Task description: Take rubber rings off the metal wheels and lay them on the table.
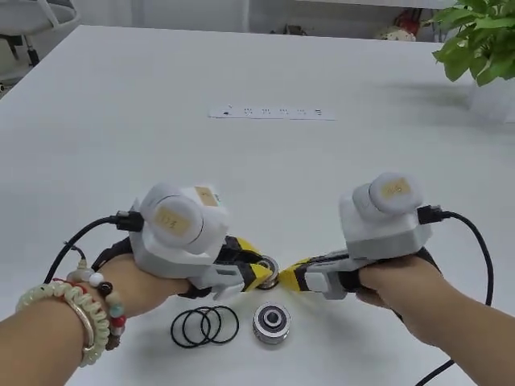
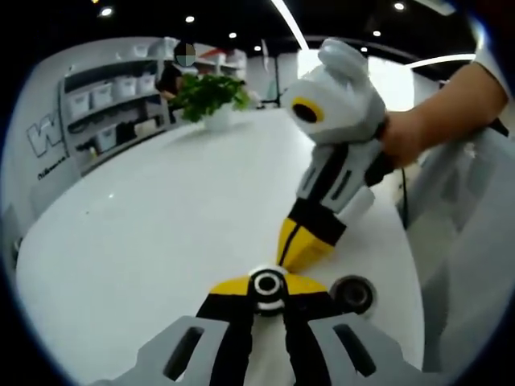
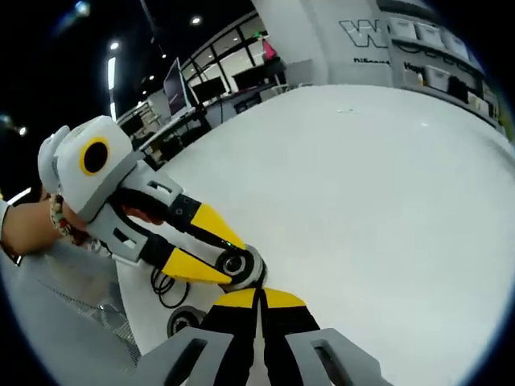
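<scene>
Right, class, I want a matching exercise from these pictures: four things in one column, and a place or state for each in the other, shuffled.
1 rubber rings
2 loose metal wheel
3 plant
4 left claw

A clamping the other wheel
B far right of the table
C black, overlapping, flat on the table
D silver, beside the rings

Pairs: 1-C, 2-D, 3-B, 4-A.

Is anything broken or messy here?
Nothing stands out. The black rubber rings lie flat in an overlapping bunch on the table beside one metal wheel, and the left claw grips a second wheel.
</scene>
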{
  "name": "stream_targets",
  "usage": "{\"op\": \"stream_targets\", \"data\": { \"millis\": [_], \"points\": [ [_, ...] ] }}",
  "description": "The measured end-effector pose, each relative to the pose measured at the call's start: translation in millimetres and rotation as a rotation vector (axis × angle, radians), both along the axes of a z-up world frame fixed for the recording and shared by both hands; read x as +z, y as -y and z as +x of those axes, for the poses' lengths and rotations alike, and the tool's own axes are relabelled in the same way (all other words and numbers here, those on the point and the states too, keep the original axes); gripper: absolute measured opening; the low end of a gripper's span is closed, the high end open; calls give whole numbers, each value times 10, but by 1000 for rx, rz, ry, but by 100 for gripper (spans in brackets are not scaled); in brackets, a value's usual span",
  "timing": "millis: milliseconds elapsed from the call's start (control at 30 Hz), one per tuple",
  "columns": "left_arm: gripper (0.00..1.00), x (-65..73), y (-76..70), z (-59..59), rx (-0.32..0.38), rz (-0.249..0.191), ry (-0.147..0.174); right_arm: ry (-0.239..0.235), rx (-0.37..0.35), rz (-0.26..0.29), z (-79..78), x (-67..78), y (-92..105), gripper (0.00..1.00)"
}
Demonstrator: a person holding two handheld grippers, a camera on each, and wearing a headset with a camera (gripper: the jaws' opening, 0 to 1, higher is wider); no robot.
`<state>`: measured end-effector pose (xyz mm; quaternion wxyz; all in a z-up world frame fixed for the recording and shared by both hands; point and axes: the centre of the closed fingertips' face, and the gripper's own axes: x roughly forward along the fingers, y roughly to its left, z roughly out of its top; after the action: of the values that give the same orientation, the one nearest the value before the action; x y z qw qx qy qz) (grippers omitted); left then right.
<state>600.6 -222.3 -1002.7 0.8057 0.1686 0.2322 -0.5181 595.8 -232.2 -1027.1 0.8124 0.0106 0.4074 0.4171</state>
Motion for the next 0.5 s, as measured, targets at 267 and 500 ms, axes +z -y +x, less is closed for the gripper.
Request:
{"op": "stream_targets", "data": {
  "millis": [267, 500],
  "points": [
    [14, -4, -5, 10, 12, -28, -2, -63, -77, 21, 9, 3, -3, 0],
    [14, -9, 1, 11, 17, -32, 11, -181, -220, 208, 61, 102, 27, 0]
  ]
}}
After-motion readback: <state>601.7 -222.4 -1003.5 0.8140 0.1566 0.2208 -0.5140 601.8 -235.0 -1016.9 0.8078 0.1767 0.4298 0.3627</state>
